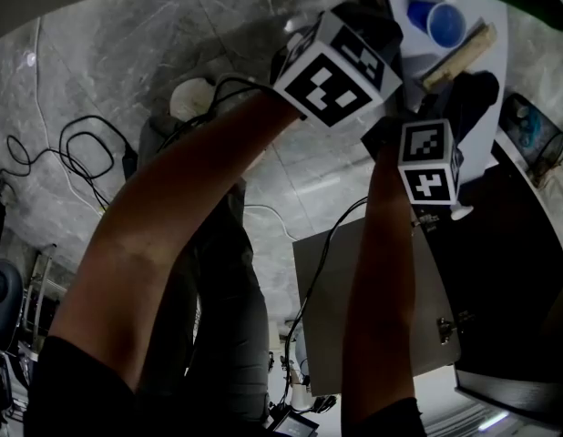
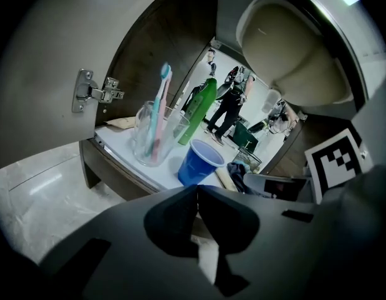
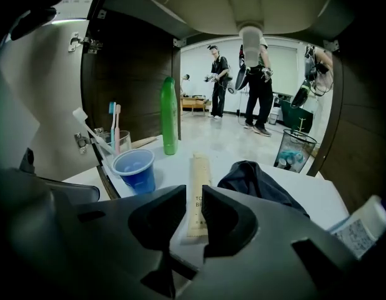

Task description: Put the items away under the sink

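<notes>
Grey marble floor (image 1: 127,53) fills the upper left of the head view; an open cabinet door (image 1: 373,308) with a metal hinge (image 1: 447,326) lies at lower centre. Two bare forearms reach up the frame, each ending in a marker cube, left (image 1: 341,62) and right (image 1: 427,162).

Left gripper (image 2: 197,189), left gripper view: jaws closed tip to tip, with nothing between them. Beyond them the white shelf (image 2: 121,145) under the sink basin (image 2: 293,49) carries a clear glass (image 2: 149,139) with toothbrushes (image 2: 160,105) standing in it. A blue cup (image 2: 199,162) stands just right of the glass and a green bottle (image 2: 199,108) stands behind both.

Right gripper (image 3: 193,195), right gripper view: jaws a narrow gap apart and gripping nothing. A tan paper packet (image 3: 198,180) lies flat on the shelf and shows through the gap, but the pads are not pressing on it. A dark cloth (image 3: 258,183) lies crumpled to the right of the packet, and the blue cup stands to its left. The glass sits at centre left, near the door hinge. A white tube (image 3: 361,227) shows at the lower right edge.

Background, seen through the open back of the cabinet: people (image 3: 258,86) standing in a bright room, and a wire bin (image 3: 293,152) at right.
</notes>
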Available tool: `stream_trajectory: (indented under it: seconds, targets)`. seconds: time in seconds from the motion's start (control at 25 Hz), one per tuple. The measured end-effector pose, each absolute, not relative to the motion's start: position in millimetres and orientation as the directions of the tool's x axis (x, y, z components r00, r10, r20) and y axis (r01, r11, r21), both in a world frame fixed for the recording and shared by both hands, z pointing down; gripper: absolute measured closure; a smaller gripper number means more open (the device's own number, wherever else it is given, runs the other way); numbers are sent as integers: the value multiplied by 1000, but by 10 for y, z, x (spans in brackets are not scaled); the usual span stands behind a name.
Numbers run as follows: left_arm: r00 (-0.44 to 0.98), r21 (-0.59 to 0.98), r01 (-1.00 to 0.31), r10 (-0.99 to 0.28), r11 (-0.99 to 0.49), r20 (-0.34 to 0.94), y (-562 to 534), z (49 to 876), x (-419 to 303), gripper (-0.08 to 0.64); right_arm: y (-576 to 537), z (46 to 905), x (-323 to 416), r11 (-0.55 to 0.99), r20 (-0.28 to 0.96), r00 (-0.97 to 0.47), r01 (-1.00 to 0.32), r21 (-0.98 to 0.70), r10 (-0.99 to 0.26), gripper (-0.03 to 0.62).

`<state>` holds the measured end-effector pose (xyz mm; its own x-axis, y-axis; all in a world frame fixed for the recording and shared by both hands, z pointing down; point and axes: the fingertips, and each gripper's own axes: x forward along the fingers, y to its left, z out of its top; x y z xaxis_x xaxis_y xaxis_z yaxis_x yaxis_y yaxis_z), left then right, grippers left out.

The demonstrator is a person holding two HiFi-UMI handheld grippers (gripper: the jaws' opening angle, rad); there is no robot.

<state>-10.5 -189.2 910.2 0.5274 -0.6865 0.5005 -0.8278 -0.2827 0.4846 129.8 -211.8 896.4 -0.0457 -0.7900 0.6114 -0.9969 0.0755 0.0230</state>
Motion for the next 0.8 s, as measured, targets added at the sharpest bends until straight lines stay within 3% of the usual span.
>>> stream_trajectory:
  seconds: [0.16,0.8]
  targets:
    - [530,485,-827,-681,-285,505,-1801,9087,-95,552,-1994,8950,1289,79,632,-21,-995,63,-774,551]
    - [513,516,-828,-667,-219,540,-1227,8584,-290,552,-1465,8424,783,177,661,-106,-983,41,-742,552]
